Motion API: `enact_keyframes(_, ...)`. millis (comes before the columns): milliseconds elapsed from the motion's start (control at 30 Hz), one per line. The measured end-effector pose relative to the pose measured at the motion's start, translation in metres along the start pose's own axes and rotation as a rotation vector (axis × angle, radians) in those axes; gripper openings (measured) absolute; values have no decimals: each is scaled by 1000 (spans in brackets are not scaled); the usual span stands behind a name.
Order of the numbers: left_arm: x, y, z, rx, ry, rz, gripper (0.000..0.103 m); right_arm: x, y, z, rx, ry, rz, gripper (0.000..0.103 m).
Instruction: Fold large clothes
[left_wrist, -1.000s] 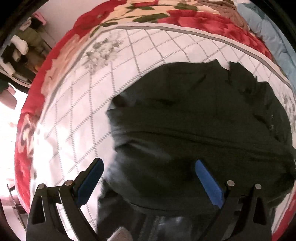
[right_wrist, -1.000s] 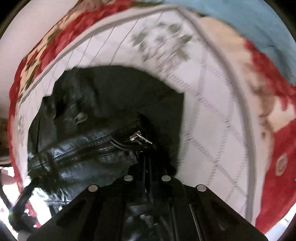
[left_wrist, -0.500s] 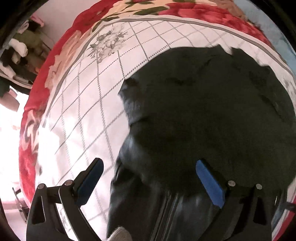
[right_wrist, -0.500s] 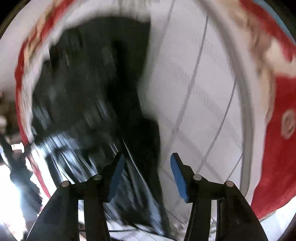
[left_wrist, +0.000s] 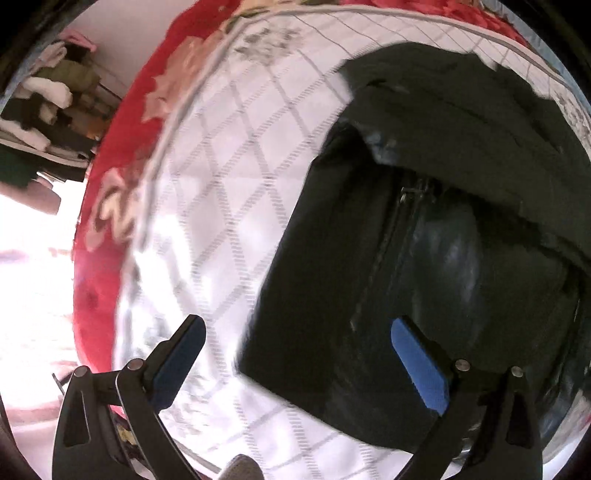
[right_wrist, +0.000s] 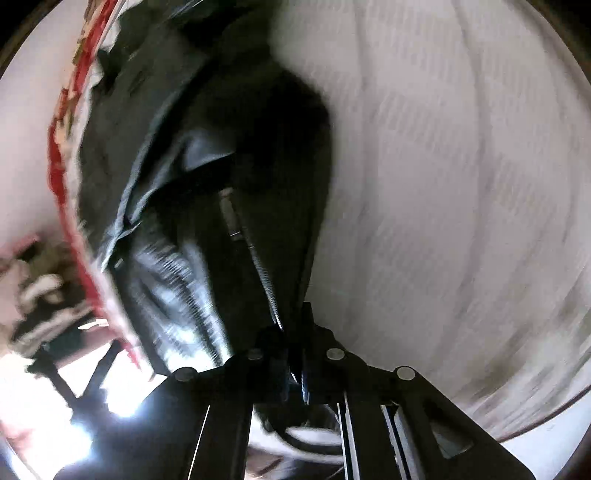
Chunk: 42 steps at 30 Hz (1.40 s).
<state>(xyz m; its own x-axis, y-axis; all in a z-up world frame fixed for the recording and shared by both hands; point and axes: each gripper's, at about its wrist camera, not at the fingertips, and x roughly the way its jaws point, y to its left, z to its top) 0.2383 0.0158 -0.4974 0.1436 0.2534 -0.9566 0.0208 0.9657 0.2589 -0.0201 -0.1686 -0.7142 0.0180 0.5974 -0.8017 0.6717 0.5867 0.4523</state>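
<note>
- A black jacket (left_wrist: 424, 258) lies on the bed (left_wrist: 221, 206), toward its right side in the left wrist view, on a white quilt with a grey lattice and a red flowered border.
- The upper part of the jacket is turned down over the lower part, so a fold edge runs across it; the zip (left_wrist: 391, 236) shows below that edge. This looks like a fold under way, not finished.
- The left tongs (left_wrist: 295, 350) stand wide apart and hold nothing. They hang over the jacket's near left corner, one blue pad over bare quilt and the other over the dark panel, probably lined up to take that edge next.
- The right tongs (right_wrist: 295, 354) are together, clamped on the jacket (right_wrist: 221, 166) close to its zip (right_wrist: 262, 273). The cloth runs straight from them in a taut ridge, which suggests it is being lifted or pulled to carry a panel across.
- The right wrist view is heavily blurred, so exactly which layer is pinched cannot be told.
- Clothes hang at the far left, off the bed.
</note>
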Motion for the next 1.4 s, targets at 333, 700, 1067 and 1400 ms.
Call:
enact_keyframes(333, 25, 14, -14, 90, -50, 43, 103, 49, 6, -74, -21, 153, -174, 19)
enact_keyframes(700, 74, -30, -23, 125, -12, -23, 103, -1, 45, -26, -95, -135, -327, 41)
enact_keyframes(1067, 84, -19, -17, 86, -5, -130, 103, 10, 55, -18, -86, -147, -349, 42)
enact_keyframes(1400, 91, -8, -7, 61, 24, -152, 103, 23, 52, -15, -34, -157, -367, 15)
